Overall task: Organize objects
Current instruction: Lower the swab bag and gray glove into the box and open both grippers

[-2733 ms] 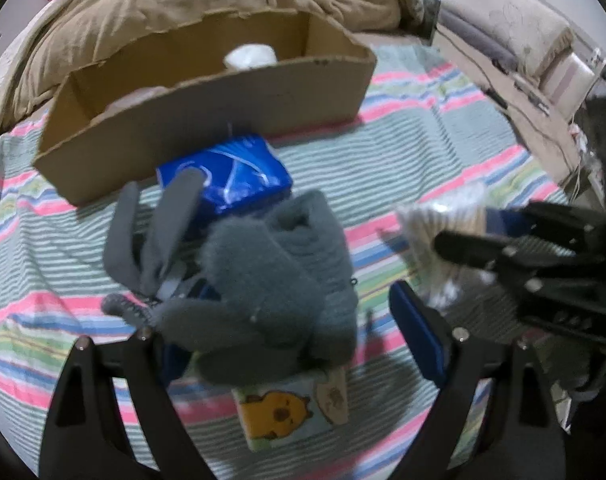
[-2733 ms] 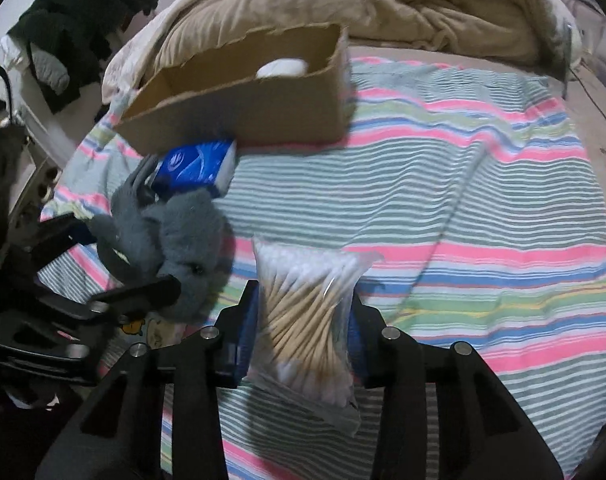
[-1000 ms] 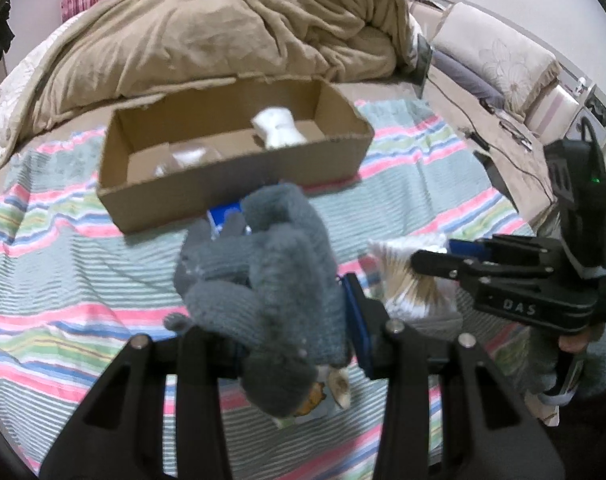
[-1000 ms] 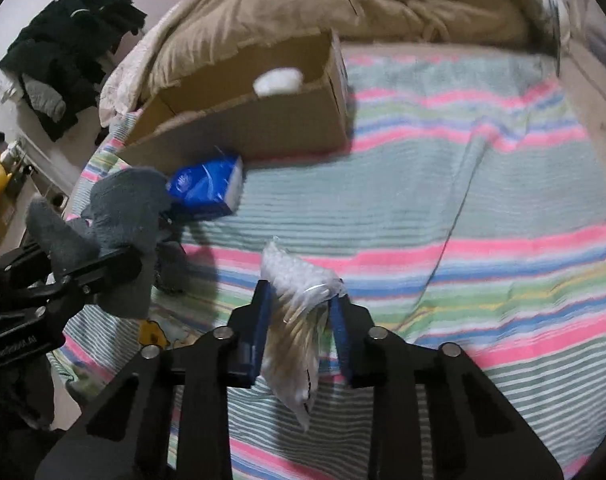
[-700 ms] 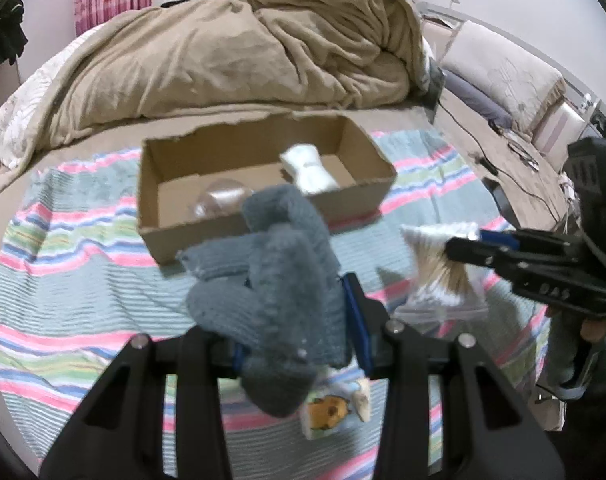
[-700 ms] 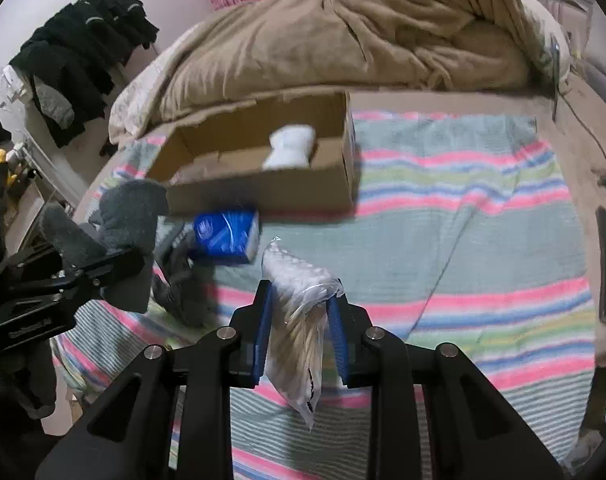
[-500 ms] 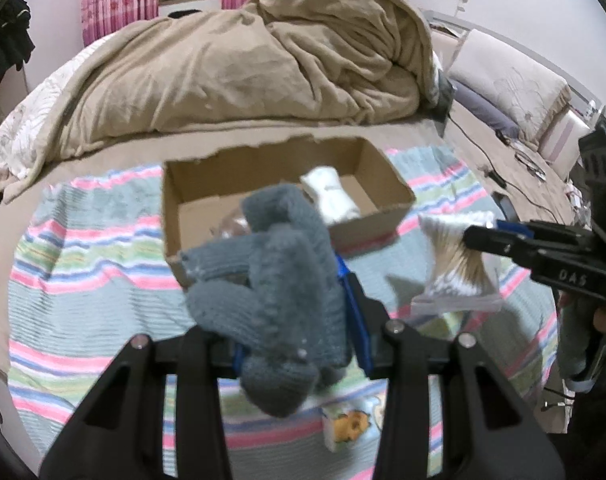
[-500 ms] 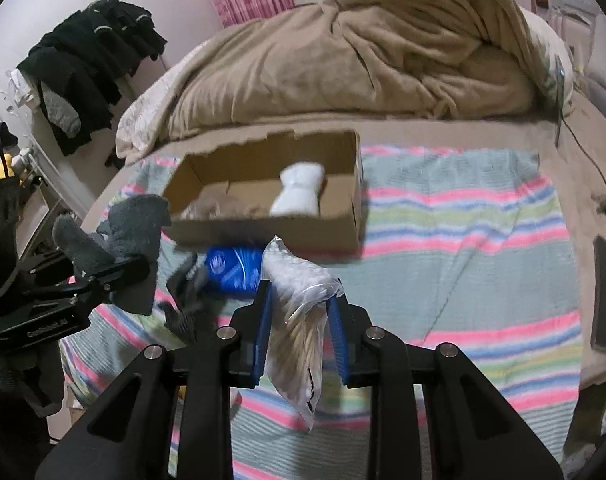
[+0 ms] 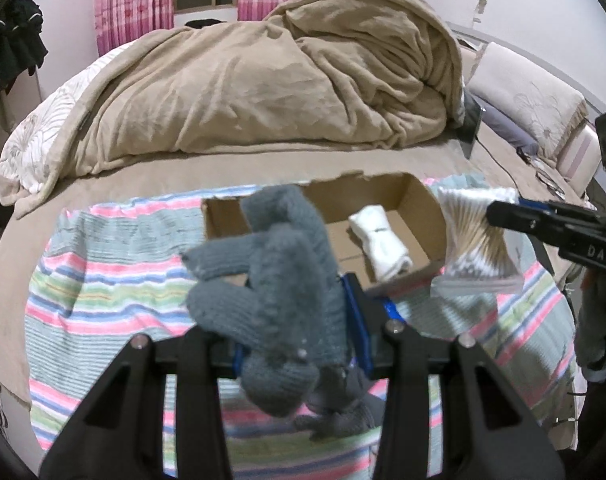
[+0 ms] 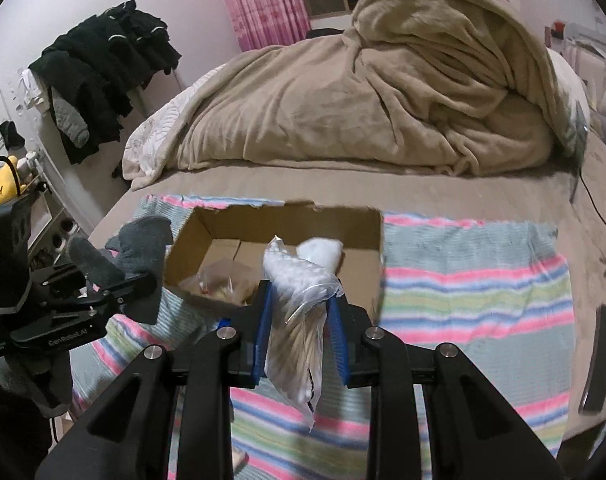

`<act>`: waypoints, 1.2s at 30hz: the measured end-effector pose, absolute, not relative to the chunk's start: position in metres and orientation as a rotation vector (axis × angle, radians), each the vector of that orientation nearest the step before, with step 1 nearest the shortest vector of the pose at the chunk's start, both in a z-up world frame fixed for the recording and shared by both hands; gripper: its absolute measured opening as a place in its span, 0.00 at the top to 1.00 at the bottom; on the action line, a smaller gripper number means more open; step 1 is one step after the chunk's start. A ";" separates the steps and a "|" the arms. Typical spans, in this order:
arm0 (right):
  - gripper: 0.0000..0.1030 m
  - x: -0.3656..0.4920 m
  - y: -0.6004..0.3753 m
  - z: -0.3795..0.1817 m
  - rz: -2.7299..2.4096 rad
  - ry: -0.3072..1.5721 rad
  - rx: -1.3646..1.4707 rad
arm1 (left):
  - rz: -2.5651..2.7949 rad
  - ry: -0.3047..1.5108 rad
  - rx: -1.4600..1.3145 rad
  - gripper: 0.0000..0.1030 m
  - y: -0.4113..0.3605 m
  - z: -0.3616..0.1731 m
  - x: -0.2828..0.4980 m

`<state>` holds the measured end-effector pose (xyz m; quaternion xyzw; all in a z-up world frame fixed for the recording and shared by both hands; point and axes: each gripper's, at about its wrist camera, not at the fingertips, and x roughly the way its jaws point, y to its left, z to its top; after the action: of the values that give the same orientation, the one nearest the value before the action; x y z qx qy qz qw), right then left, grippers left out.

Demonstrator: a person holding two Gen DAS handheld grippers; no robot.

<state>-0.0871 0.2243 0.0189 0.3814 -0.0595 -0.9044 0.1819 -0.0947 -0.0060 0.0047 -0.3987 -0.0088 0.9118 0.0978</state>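
The cardboard box (image 10: 279, 236) is open at the top. Inside, a white roll (image 9: 381, 242) lies at the right and a clear bag (image 10: 223, 280) at the left; bare floor shows between them. Behind the box, the beige blanket (image 10: 383, 112) rises high. The striped cloth (image 10: 475, 292) to its right is bare.

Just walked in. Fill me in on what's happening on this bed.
A person is tidying loose items into a cardboard box that sits on a striped blanket on the bed. The left gripper is shut on a grey knit glove, and the right gripper is shut on a clear bag of cotton swabs. Both are held up in the air near the box, not yet dropped in. A white rolled item already lies in the box, and a second grey glove lies on the blanket.
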 end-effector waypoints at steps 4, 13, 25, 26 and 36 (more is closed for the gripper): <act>0.73 -0.101 0.216 0.022 -2.547 -0.151 1.060 | 2.705 -0.021 -1.178 0.60 -0.010 0.002 -0.109; 0.73 -0.140 0.204 0.012 -2.512 -0.196 1.066 | 2.704 -0.017 -1.210 0.60 -0.019 -0.012 -0.137; 0.74 -0.181 0.174 -0.037 -2.415 -0.167 1.198 | 2.638 -0.067 -1.288 0.59 -0.026 -0.040 -0.162; 0.74 -0.184 0.172 -0.042 -2.409 -0.167 1.213 | 2.637 -0.063 -1.290 0.59 -0.027 -0.041 -0.162; 0.73 -0.195 0.161 -0.066 -2.398 -0.169 1.257 | 2.634 -0.058 -1.358 0.54 -0.029 -0.050 -0.168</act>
<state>-0.1946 0.1613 -0.0656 0.4528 -0.0610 -0.8637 0.2126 -0.1682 -0.0287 -0.0502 -0.4564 -0.0193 0.8852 0.0885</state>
